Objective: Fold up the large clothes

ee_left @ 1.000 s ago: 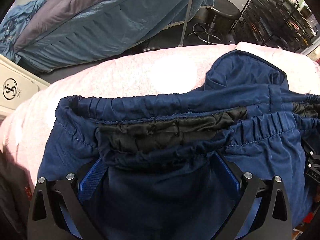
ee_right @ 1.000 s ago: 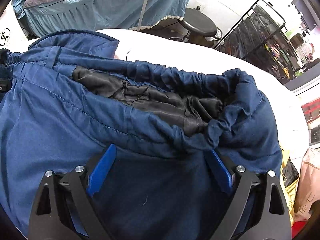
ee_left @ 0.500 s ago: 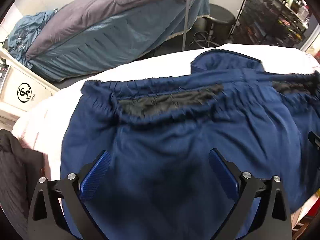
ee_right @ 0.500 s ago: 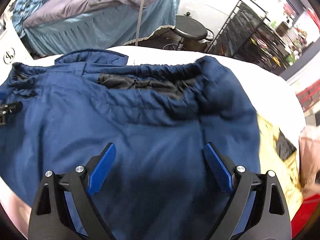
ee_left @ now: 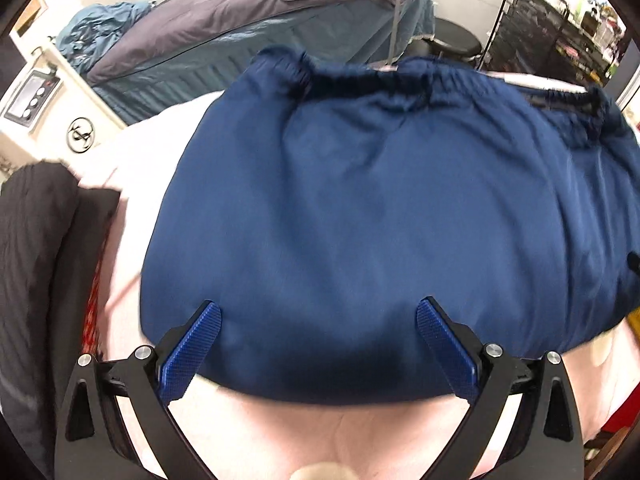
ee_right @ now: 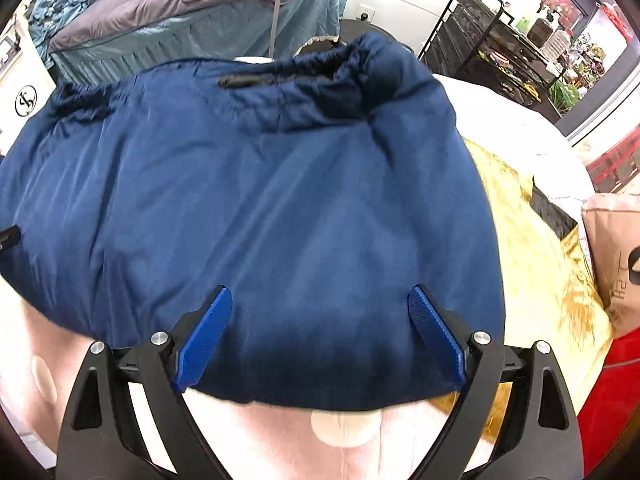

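Observation:
A navy blue garment with an elastic waistband and black lining lies folded on a pink-covered surface. It also shows in the right wrist view, its waistband at the far side. My left gripper is open and empty over the garment's near folded edge. My right gripper is open and empty over the near edge of the garment's right half. A tip of the left gripper shows at the left edge of the right wrist view.
A black garment lies left of the pink surface. A gold cloth and a pink bag lie to the right. Behind are a bed with teal cover, a black stool and a wire rack.
Both grippers have pulled back from the waistband toward me and risen. They now hover open over the garment's near folded edge, and the whole folded garment has come into view.

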`<state>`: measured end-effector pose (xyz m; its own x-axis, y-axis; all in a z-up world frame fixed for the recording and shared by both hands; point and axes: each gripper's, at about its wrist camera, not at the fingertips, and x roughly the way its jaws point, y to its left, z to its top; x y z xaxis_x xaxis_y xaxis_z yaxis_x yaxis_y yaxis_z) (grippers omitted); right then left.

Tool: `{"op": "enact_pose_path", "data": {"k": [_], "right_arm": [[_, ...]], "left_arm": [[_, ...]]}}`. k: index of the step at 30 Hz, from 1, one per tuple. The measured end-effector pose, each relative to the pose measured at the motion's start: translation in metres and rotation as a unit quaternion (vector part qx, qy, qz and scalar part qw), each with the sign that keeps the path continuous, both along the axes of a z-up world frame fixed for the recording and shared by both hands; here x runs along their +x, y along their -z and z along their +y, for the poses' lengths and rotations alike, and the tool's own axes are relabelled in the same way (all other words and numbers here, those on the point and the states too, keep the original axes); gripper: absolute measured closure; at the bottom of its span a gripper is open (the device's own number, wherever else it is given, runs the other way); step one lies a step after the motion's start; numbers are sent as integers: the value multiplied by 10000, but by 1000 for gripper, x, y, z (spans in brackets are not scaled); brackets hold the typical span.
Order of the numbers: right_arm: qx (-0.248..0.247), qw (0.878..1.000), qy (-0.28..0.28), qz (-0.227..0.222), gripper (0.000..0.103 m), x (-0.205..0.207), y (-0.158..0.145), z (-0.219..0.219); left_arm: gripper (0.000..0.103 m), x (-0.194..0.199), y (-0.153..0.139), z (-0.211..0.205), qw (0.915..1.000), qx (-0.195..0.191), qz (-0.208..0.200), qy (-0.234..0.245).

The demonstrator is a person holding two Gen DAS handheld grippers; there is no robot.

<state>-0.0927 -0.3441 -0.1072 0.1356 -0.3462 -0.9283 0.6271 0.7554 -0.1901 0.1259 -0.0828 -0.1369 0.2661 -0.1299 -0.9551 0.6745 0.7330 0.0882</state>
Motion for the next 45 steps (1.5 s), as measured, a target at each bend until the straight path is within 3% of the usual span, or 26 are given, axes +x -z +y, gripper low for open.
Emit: {"op": "enact_pose_path", "data": {"k": [3,8,16,18,21,27,35,39,45], "right_arm": [[52,10000,-51,-7,14,-4,1,10],[183,9997,-125,-133,14,-9,-3,20],[450,9926,467,-1026,14,-36,-36,-21],[571,9868,796,-1292,14,-52,-42,-44],[1045,9686,1415,-1759,14,-86,-40,-84],[2167,9315,1872,-2243,14,-122,-13,-127],[2568,9266,1653,-2194,14,-92,19,-145],[2890,9163,1683,-2205,14,-67,43,-155],[2803,9235,1659,-2025,14,-39,51,-156]], "left_arm": [[6,-7,4,21,9998,-8,144,-157],[6,-6,6,60,9946,-274,561,-824],[6,-6,-1,98,9884,-497,584,-1313],[6,-7,0,103,9873,-532,637,-1353],[6,-6,3,105,9875,-516,684,-1326],[6,-4,9,97,9868,-603,846,-1241],[6,4,12,92,9858,-622,986,-1209],[6,14,8,95,9858,-679,993,-1169],[6,52,-8,99,9865,-875,900,-1051]]}}
